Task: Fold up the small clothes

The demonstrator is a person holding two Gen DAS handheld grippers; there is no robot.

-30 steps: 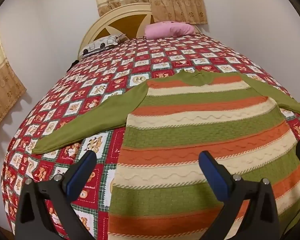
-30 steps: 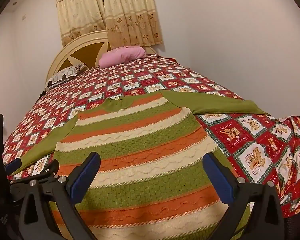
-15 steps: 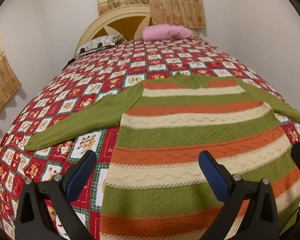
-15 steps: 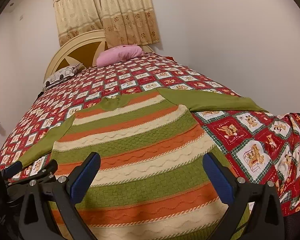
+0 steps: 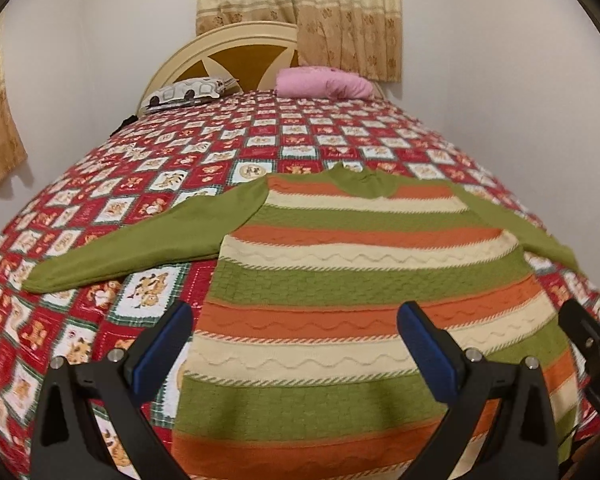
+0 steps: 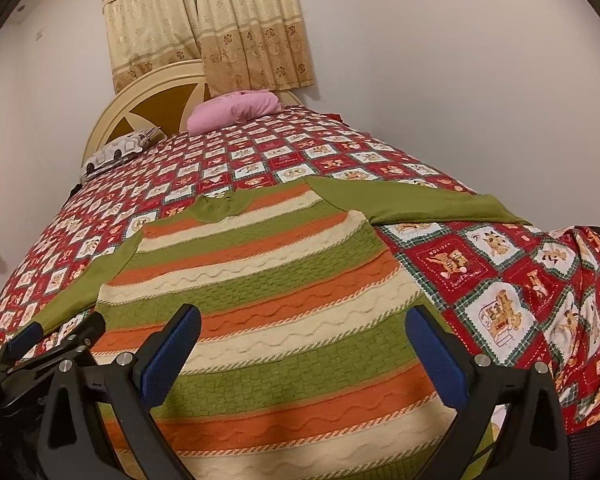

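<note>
A knitted sweater (image 5: 364, 280) with green, orange and cream stripes lies flat on the bed, collar at the far end, green sleeves spread out to both sides. It also shows in the right wrist view (image 6: 268, 300). My left gripper (image 5: 296, 336) is open and empty, held above the sweater's lower left part. My right gripper (image 6: 302, 340) is open and empty above the sweater's lower right part. The left sleeve (image 5: 148, 240) reaches far left; the right sleeve (image 6: 424, 204) reaches right toward the bed edge.
The bed has a red patchwork quilt (image 5: 172, 176). A pink pillow (image 5: 324, 82) and a patterned pillow (image 5: 188, 92) lie by the headboard (image 5: 236, 52). A wall runs close along the right side (image 6: 480, 100). Curtains hang behind the headboard.
Both grippers have risen and drawn back a little, so the sweater sits farther and more centred in the views. The sweater has not moved. Both grippers stay open.
</note>
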